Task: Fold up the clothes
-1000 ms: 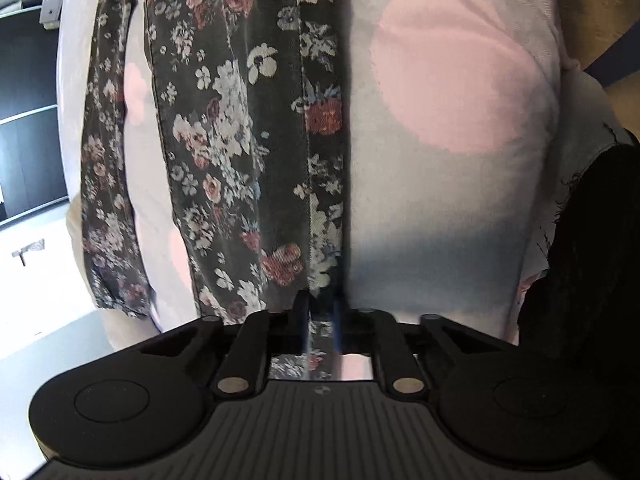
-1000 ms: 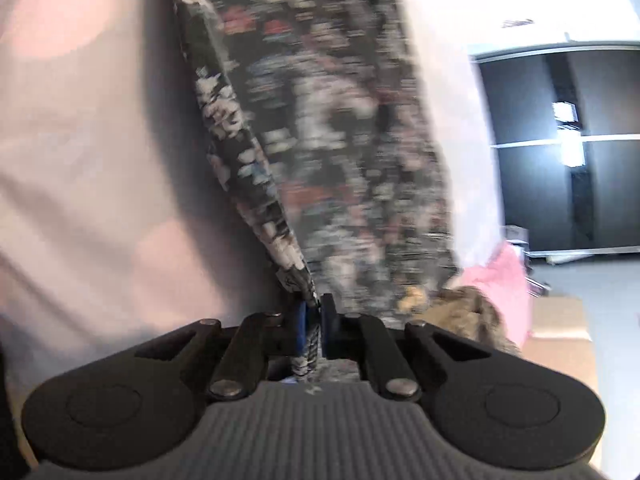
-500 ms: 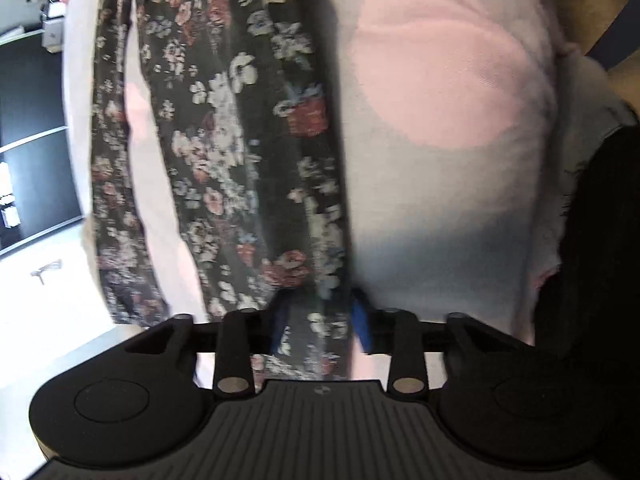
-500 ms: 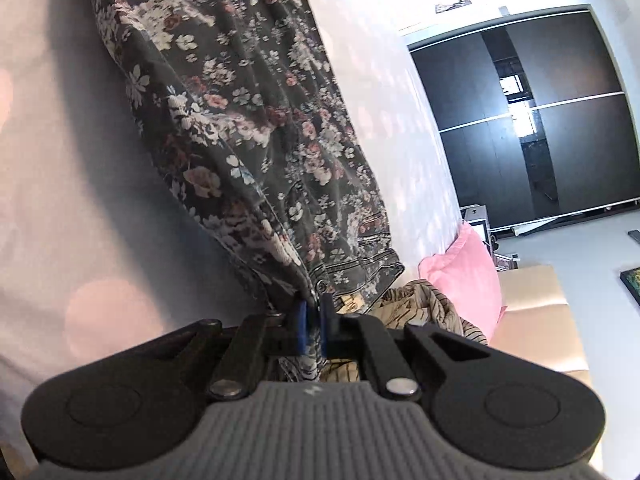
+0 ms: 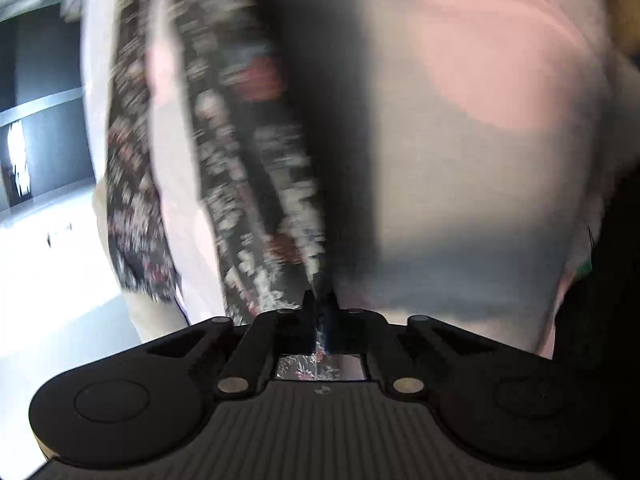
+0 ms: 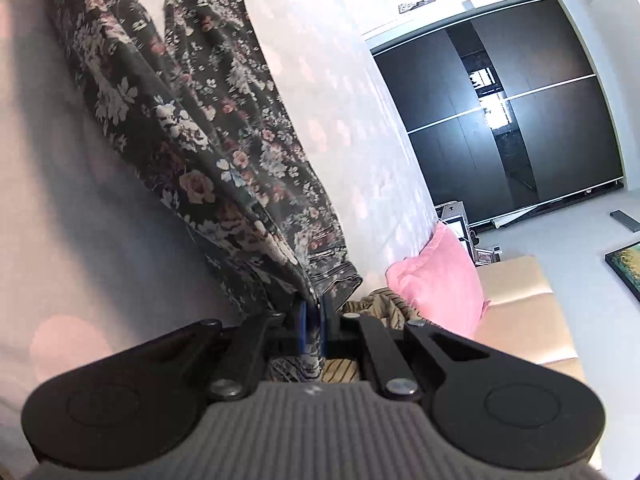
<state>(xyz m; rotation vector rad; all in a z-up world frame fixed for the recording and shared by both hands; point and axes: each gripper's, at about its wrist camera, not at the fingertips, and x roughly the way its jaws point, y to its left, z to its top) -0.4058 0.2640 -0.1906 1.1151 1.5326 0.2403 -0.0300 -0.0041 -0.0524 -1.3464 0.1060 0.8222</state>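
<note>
A dark floral garment (image 5: 240, 160) lies lengthwise on a white sheet with pink dots (image 5: 480, 120); this view is motion-blurred. My left gripper (image 5: 320, 304) has its jaws closing to shut on the garment's near edge, and fabric shows between the fingers. In the right wrist view the same floral garment (image 6: 192, 128) rises in a taut fold from the sheet (image 6: 80, 240) to my right gripper (image 6: 314, 308), which is shut on its edge and lifted above the bed.
A striped garment (image 6: 384, 304) and a pink pillow (image 6: 436, 276) lie just beyond the right gripper. A beige padded surface (image 6: 520, 312) sits to their right. A dark wardrobe (image 6: 500, 120) stands across the room. Dark cloth (image 5: 608, 320) fills the left view's right edge.
The left gripper opened around the floral fabric, then shut on it again. The right gripper has risen with its held edge, lifting the garment off the sheet.
</note>
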